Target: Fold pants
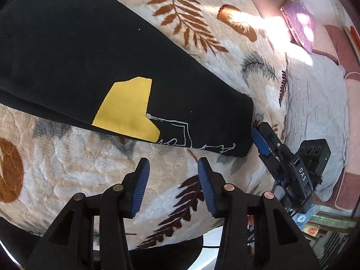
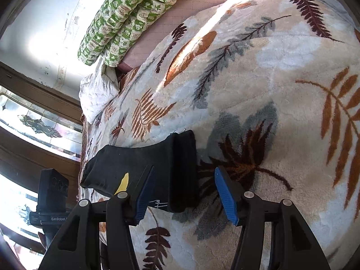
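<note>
On the plush cream blanket with brown and grey fern leaves (image 1: 74, 157) lie the black fabric pants with a yellow patch (image 1: 90, 67), folded flat. Just beside their hem, the right gripper (image 2: 184, 191) hovers with jaws parted, nothing between them. Nearby, the left gripper (image 1: 173, 180) is likewise released and empty.

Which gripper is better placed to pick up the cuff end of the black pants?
Probably the right gripper: its jaws are opening and the hem end of the black pants with a yellow patch lies between its fingers. The left gripper hangs open over the leaf-print fleece blanket, short of the cloth.
</note>
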{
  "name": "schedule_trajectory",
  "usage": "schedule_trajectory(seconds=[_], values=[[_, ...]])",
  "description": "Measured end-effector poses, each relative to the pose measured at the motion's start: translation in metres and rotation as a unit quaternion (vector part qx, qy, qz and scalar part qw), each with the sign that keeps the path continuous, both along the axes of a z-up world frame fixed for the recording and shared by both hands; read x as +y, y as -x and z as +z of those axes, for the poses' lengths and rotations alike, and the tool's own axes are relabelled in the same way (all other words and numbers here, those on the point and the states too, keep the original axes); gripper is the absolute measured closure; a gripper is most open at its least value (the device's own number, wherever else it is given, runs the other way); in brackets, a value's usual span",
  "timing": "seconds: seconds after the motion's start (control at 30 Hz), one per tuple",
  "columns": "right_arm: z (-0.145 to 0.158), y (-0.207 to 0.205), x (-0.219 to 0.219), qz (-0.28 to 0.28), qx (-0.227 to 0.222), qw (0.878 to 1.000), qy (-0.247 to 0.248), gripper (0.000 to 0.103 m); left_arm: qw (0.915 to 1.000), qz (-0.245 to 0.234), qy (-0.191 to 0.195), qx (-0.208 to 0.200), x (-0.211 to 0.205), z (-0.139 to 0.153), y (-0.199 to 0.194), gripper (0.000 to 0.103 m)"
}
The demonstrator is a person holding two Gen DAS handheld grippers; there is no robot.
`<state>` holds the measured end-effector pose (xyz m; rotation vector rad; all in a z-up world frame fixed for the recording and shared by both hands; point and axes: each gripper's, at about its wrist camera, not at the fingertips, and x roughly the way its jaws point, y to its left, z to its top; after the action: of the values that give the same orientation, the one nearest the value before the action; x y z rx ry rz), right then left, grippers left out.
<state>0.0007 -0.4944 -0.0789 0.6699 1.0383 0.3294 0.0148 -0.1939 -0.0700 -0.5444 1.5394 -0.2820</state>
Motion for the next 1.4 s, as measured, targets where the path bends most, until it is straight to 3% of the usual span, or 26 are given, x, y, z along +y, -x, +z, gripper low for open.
schedule_trajectory(seconds=[0.1, 0.37, 0.73, 0.9, 1.13, 1.27, 1.33, 1.4], values=[[-0.007, -0.011, 0.006, 0.005, 0.006, 1.000, -0.011, 0.045, 0.9997, 0.023, 0.005, 0.005, 0.000, -0.002, -0.001, 0.060], [-0.020, -0.028, 0.019, 0.021, 0.016, 1.000, -0.013, 0.045, 0.9998, 0.018, -0.002, 0.001, -0.010, -0.009, -0.006, 0.060], [-0.030, -0.043, 0.022, 0.023, 0.017, 0.997, -0.072, 0.038, 0.9973, 0.062, 0.028, 0.027, -0.019, -0.023, -0.019, 0.060], [-0.032, -0.041, 0.017, 0.022, 0.016, 0.996, -0.090, 0.040, 0.9977, 0.064, 0.019, 0.014, -0.032, -0.021, -0.021, 0.043], [-0.036, -0.045, 0.009, 0.010, 0.024, 0.993, -0.115, 0.040, 0.9972, 0.072, 0.015, 0.015, -0.043, -0.021, -0.023, 0.040], [-0.035, -0.055, 0.017, 0.021, 0.038, 0.994, -0.097, 0.038, 0.9969, 0.071, 0.024, 0.023, -0.045, -0.023, -0.028, 0.041], [-0.032, -0.060, 0.022, 0.037, 0.046, 0.996, -0.071, 0.042, 0.9970, 0.072, 0.022, 0.022, -0.043, -0.024, -0.029, 0.047], [-0.028, -0.062, 0.027, 0.052, 0.049, 0.997, -0.028, 0.061, 0.9973, 0.068, 0.017, 0.024, -0.042, -0.026, -0.031, 0.059]])
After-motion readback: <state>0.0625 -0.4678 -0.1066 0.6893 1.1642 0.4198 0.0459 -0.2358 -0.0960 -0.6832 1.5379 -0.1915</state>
